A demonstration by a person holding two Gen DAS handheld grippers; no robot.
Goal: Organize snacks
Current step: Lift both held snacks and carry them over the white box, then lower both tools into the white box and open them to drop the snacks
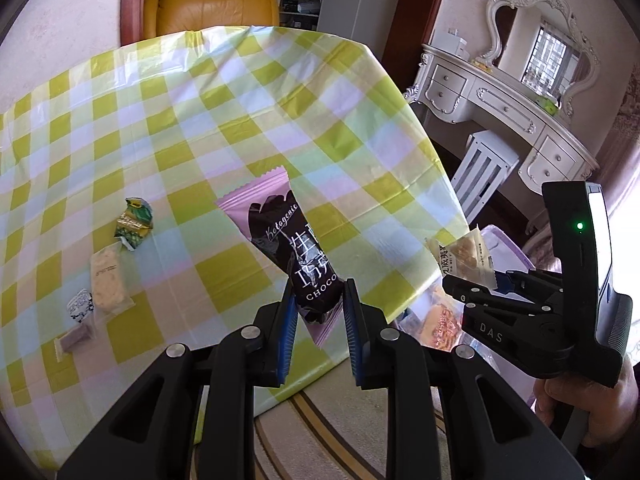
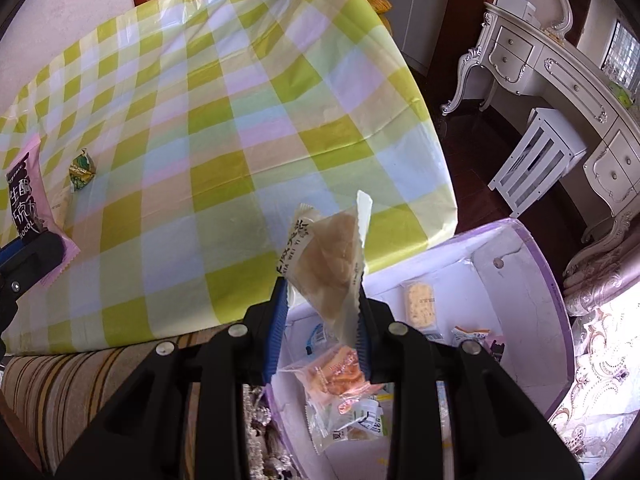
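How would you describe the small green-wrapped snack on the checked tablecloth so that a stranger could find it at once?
Start at the table with the yellow-green checked tablecloth and look to its left side, where a few small snacks lie. The green-wrapped snack is the farthest of them, just beyond the pale rice cracker packet. It alone is green with gold print.

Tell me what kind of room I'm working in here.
Most likely a home, a bedroom or living room. An ornate white dressing table with a mirror stands on the right, a leather armchair sits behind the table with a checked plastic cloth, and there is patterned carpet underfoot.
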